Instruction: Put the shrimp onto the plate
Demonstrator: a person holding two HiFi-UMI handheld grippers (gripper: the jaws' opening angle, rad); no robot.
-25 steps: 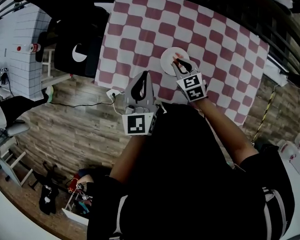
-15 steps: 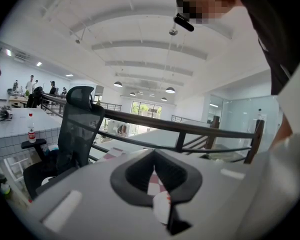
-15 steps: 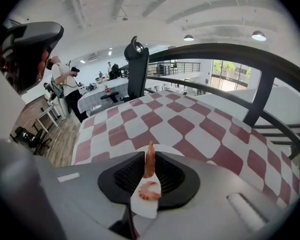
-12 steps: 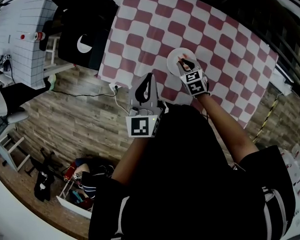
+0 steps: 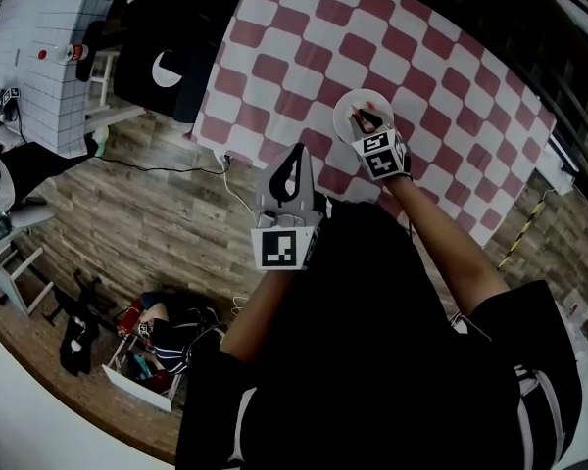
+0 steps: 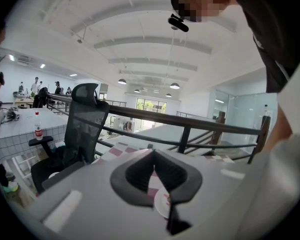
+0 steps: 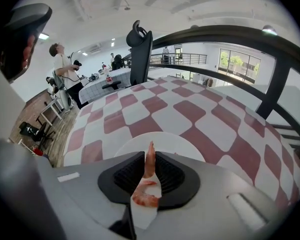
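Note:
A white plate sits on the red-and-white checked table, near its front edge. My right gripper hangs over the plate, shut on an orange shrimp. In the right gripper view the shrimp's tail stands pinched between the pads of the right gripper, and the shrimp's curled red body shows below against the plate; I cannot tell if it touches. My left gripper is held at the table's near edge, shut and empty. The left gripper view shows the plate through the jaw slit.
A black office chair stands left of the table, beside a white tiled desk with a bottle. A cable lies on the wood floor. A dark railing runs behind the table. A crate of clutter sits on the floor.
My right gripper has carried the shrimp slightly farther in over the plate. The left gripper has kept its place at the table edge. The head view has shifted a little.

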